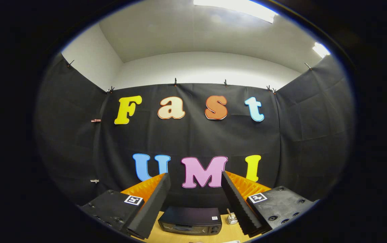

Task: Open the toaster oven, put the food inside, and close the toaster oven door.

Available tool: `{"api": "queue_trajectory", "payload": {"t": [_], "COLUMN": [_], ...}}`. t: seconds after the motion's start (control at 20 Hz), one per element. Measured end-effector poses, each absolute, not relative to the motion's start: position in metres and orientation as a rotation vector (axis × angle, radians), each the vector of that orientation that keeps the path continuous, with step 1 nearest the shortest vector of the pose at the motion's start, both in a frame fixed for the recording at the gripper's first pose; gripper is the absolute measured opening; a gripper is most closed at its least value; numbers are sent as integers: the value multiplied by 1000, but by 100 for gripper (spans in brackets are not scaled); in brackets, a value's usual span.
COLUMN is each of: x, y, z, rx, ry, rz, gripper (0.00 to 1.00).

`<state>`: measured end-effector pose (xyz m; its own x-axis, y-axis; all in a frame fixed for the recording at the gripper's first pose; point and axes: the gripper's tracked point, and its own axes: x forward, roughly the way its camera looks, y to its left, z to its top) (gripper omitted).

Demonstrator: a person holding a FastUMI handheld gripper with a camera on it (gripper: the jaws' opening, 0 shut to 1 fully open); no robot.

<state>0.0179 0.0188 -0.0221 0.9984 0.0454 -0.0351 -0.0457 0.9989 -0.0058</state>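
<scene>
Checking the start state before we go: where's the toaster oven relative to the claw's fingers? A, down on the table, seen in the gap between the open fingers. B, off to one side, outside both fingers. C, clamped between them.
A: the oven sits on the table, seen through the open claw gap, untouched.

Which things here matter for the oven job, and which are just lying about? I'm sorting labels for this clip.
For the job:
- toaster oven, door shut, on the table between the fingers
- gripper, fingers open, holding nothing

Lying about:
- small metal object beside the oven
- wooden table
</scene>
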Motion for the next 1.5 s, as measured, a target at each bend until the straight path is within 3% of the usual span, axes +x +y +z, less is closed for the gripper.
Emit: {"api": "queue_trajectory", "payload": {"t": [0.35, 0.9, 1.5], "x": [69, 139, 137], "y": [5, 6, 28], "z": [-85, -244, -412], "rx": [-21, -10, 72], "ry": [94, 235, 405], "rz": [74, 124, 94], "gripper": [97, 97, 98]}}
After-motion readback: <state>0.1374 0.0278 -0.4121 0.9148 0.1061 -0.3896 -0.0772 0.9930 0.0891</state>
